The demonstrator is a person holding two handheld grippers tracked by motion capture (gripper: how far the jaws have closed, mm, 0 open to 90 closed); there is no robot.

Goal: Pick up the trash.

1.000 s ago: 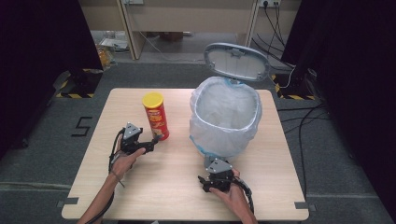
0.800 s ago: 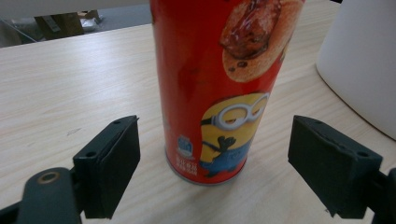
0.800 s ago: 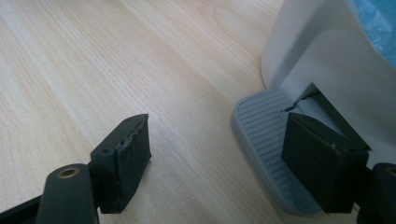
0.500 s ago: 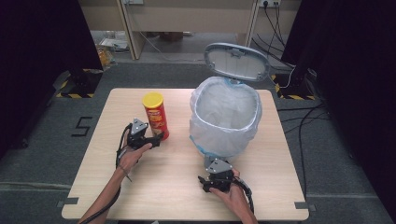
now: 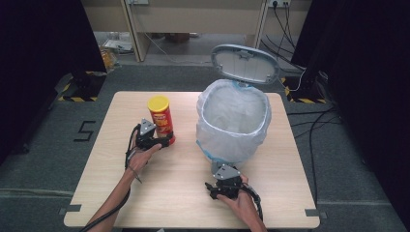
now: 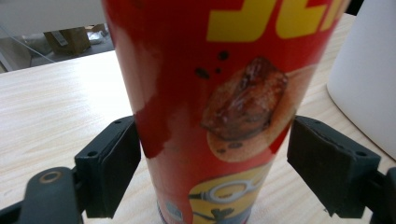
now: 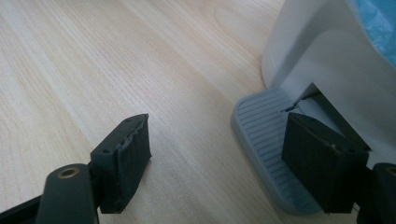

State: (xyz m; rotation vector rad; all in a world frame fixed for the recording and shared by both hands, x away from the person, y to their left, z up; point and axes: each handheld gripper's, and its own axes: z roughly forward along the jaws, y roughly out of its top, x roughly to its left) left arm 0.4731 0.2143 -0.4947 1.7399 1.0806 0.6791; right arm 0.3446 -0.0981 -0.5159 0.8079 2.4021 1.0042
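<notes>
A red chip can with a yellow lid stands upright on the wooden table, left of centre. My left gripper is at its base. In the left gripper view the can stands between the jaws of the open left gripper, with a thin gap on each side. My right gripper rests near the table's front, just before the white bin. It is open, with one jaw over the bin's grey foot pedal and bare wood between the jaws.
The bin is lined with a clear bag, and its grey lid stands open at the back. In the left gripper view the bin's white wall is close on the right of the can. Cables lie on the floor beyond the table.
My left gripper has moved forward and to the right, up to the can, so that its jaws now flank the base. The right gripper has stayed put.
</notes>
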